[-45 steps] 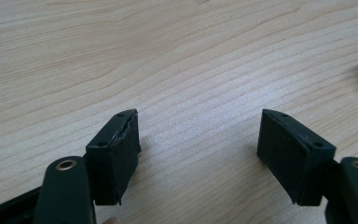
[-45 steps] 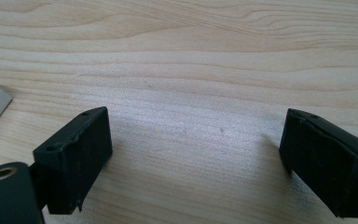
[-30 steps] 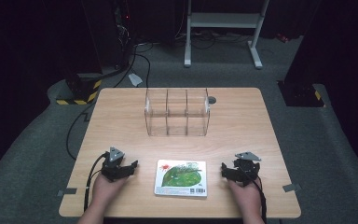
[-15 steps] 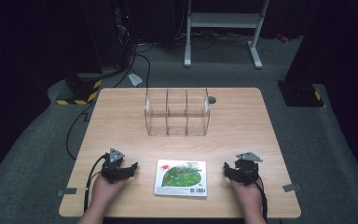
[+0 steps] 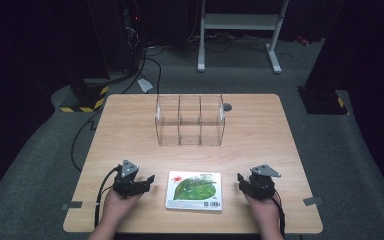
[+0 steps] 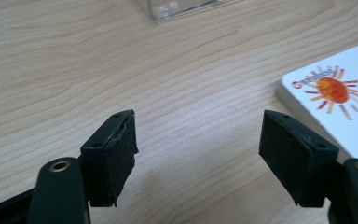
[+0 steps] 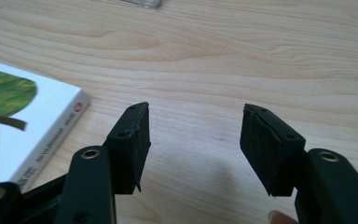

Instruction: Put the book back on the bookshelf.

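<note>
A white book (image 5: 194, 190) with a green leaf and a small sun on its cover lies flat at the front middle of the wooden table (image 5: 130, 130). My left gripper (image 5: 149, 180) rests just left of the book, jaws wide open over bare wood (image 6: 198, 140), with the book's corner (image 6: 335, 107) to their right. My right gripper (image 5: 241, 180) sits just right of the book. Its jaws (image 7: 193, 126) have just been closing and stand partly open with nothing between them. The book's spine (image 7: 51, 140) lies to their left.
A clear three-compartment organizer (image 5: 190, 120) stands empty at the table's middle back, and its base edge (image 6: 177, 7) (image 7: 144, 2) peeks in at the top of both gripper views. A dark round grommet (image 5: 227, 107) sits behind it. Cables and a metal stand (image 5: 240, 30) are on the floor beyond.
My left gripper has shifted slightly right toward the book. The right hand has stayed in place beside the book.
</note>
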A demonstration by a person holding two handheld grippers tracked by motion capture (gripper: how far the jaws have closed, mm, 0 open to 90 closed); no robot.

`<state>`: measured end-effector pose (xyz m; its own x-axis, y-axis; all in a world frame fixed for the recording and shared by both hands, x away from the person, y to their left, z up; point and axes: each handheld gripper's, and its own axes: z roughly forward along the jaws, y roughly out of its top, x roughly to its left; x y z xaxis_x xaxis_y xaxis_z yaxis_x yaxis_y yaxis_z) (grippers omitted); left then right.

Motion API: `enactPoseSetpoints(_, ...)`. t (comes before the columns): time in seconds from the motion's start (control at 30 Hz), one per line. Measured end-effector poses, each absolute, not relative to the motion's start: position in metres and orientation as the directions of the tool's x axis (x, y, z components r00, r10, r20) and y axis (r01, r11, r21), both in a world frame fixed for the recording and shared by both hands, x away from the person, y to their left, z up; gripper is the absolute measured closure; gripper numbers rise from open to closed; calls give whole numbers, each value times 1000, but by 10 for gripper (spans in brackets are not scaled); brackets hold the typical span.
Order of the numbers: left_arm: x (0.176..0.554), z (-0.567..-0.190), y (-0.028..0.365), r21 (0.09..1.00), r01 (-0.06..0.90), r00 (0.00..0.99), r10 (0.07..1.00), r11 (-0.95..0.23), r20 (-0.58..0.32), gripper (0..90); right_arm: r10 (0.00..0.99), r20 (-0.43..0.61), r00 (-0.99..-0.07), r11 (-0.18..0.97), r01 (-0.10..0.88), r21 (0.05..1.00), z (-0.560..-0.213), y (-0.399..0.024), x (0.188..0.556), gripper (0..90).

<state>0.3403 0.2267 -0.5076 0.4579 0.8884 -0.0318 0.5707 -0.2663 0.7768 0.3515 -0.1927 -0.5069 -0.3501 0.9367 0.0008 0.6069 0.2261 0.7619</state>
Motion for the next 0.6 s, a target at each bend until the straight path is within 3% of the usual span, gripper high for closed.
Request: enactPoseSetpoints(0.6,330,-505,196,770,554,548,835,-318,-49,271,893,29,-450,262,570,779,-501,-160,337,453)
